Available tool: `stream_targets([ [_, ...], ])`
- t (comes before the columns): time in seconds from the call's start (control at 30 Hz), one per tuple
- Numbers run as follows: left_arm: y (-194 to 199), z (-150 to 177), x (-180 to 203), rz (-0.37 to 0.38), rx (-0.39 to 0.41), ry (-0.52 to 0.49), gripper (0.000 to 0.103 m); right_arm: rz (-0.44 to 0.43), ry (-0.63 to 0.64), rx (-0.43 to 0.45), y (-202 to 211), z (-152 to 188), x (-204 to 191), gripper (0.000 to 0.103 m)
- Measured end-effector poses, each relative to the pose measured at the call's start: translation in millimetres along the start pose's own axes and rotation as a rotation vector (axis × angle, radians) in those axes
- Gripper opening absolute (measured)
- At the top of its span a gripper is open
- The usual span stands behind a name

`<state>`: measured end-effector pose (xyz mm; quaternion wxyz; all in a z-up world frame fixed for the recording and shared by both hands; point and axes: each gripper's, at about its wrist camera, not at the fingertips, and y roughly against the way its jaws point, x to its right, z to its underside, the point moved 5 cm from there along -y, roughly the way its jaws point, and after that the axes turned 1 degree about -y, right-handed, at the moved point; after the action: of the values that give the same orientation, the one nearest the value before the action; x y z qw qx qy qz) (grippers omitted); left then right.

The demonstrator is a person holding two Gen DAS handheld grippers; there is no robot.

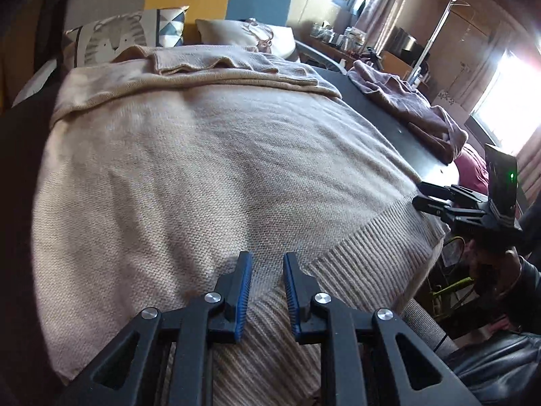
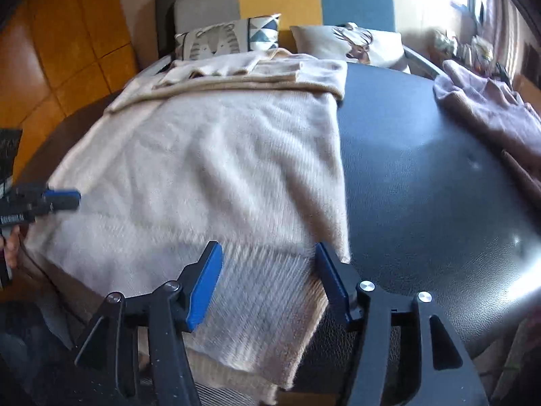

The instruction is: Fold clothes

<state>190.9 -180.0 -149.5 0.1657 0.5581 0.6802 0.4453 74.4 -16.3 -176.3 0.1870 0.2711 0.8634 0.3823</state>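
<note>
The cream knitted sweater (image 2: 209, 169) is lying flat on the black leather-textured worktop (image 2: 422, 186), stretching away from both tools, with its ribbed hem (image 2: 260, 291) nearest them. At the end farthest from the tools, the sleeves (image 2: 257, 67) are already lying folded in across the body, so the first folds look done; the body itself is still lying at full length, so the lengthwise fold seems to be what is left.

The right hand-held gripper (image 2: 268, 264) is hovering over the hem's right corner with its blue pads standing well apart and the ribbing showing between them, not pinched. The left hand-held gripper (image 1: 267, 274) is sitting over the hem with its pads only a narrow gap apart and not pressing the knit, as far as the left wrist view shows.

Far off to the right of the right tool, a mauve garment (image 2: 490, 108) is waiting in a crumpled heap, not yet folded.
</note>
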Motion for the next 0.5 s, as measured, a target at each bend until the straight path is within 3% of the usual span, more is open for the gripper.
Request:
stream_targets([
  [0.13,6.7,-30.2,-7.6,-0.068,0.057,-0.022,0.020,0.022,-0.001,0.055,-0.9,-34.0,-4.2,0.062],
  [0.27,-1.0,-49.6,-44.2,-0.150,0.079,0.071,0.020,0.015,0.002,0.037,-28.8,-57.8,-6.1,0.067],
  [0.4,-10.3,-45.2,-73.2,-0.191,0.070,0.133,0.020,0.001,0.052,-0.042,-60.9,-48.6,-6.4,0.069],
  [0.43,-8.6,-42.7,-74.5,-0.185,0.081,0.131,0.020,0.001,0.054,-0.031,-60.5,-45.8,-5.5,0.075],
  [0.5,-6.3,-38.4,-75.9,-0.187,0.093,0.123,0.020,0.001,0.056,-0.003,-58.1,-40.6,-3.4,0.078],
])
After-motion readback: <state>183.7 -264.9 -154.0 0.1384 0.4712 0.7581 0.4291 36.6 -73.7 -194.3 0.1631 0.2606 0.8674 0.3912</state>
